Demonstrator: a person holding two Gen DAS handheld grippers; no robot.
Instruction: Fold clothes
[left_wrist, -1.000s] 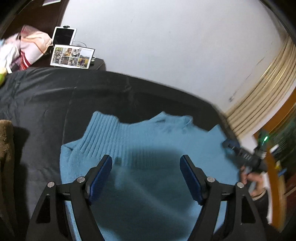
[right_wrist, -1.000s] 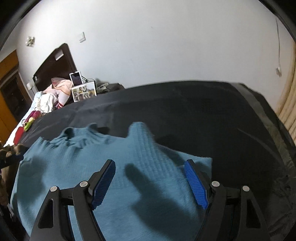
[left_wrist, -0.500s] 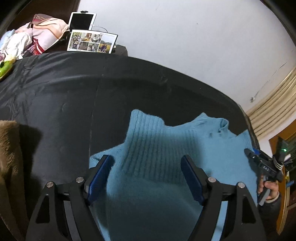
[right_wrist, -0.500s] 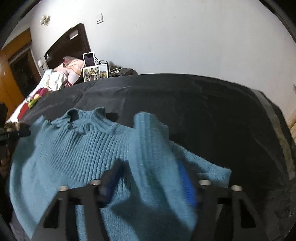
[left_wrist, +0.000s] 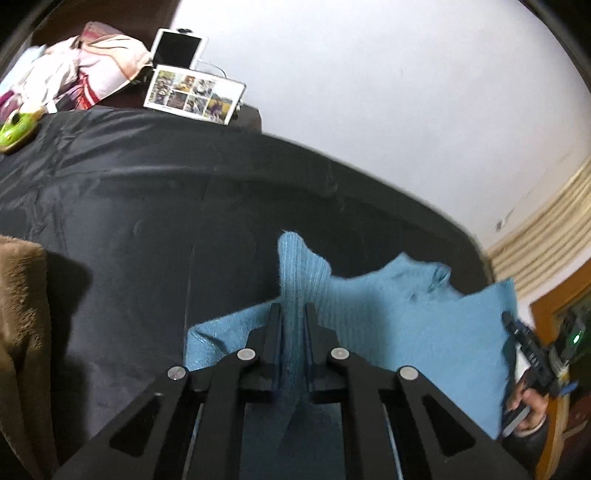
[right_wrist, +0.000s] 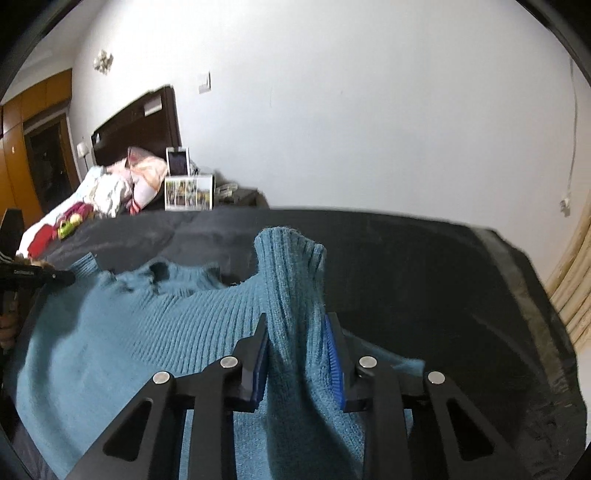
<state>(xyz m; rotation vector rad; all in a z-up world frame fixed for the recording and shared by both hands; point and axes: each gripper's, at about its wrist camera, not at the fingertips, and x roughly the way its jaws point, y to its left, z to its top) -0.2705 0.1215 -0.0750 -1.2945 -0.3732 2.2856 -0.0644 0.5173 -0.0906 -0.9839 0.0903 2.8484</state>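
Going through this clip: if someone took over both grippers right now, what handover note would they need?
Left gripper: shut on a bunched ridge of the blue sweater.
Right gripper: jaws have just been closing, now pinching a raised sleeve of the sweater.
Sweater lies spread on the black cover; collar faces the wall.
Done: both grips taken.
Left: probably fold the sleeves inward, then fold the body.
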